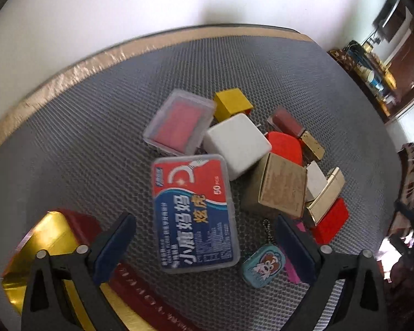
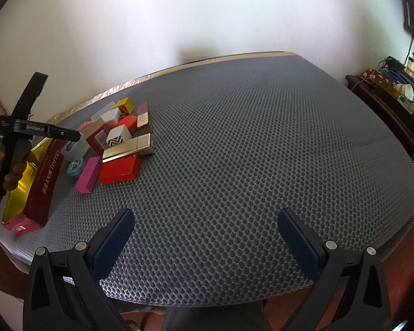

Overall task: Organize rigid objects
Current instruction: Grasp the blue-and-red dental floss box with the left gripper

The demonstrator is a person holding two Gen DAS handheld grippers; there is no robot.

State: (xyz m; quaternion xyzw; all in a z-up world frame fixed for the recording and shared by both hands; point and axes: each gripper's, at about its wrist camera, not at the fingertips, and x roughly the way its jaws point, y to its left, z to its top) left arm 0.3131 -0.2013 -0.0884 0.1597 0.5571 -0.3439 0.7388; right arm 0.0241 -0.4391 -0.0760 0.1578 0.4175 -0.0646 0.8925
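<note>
A pile of small rigid items lies on the grey honeycomb mat [image 1: 96,127]. In the left wrist view my left gripper [image 1: 204,237] is open above a clear floss-pick case with a blue and red label [image 1: 193,215]. Beyond lie a clear case with a red insert [image 1: 179,122], a white cube [image 1: 237,144], a yellow box [image 1: 231,104], a cardboard box [image 1: 278,187] and a small teal tin [image 1: 262,264]. A red and gold open box [image 1: 52,245] sits at the lower left. My right gripper [image 2: 205,234] is open and empty over bare mat; the pile [image 2: 116,143] is far to its left.
The mat [image 2: 248,151] covers a table against a white wall. A dark sideboard with cups and clutter [image 2: 394,96] stands to the right. In the right wrist view the left gripper tool [image 2: 38,131] hangs over the red and gold box [image 2: 47,176].
</note>
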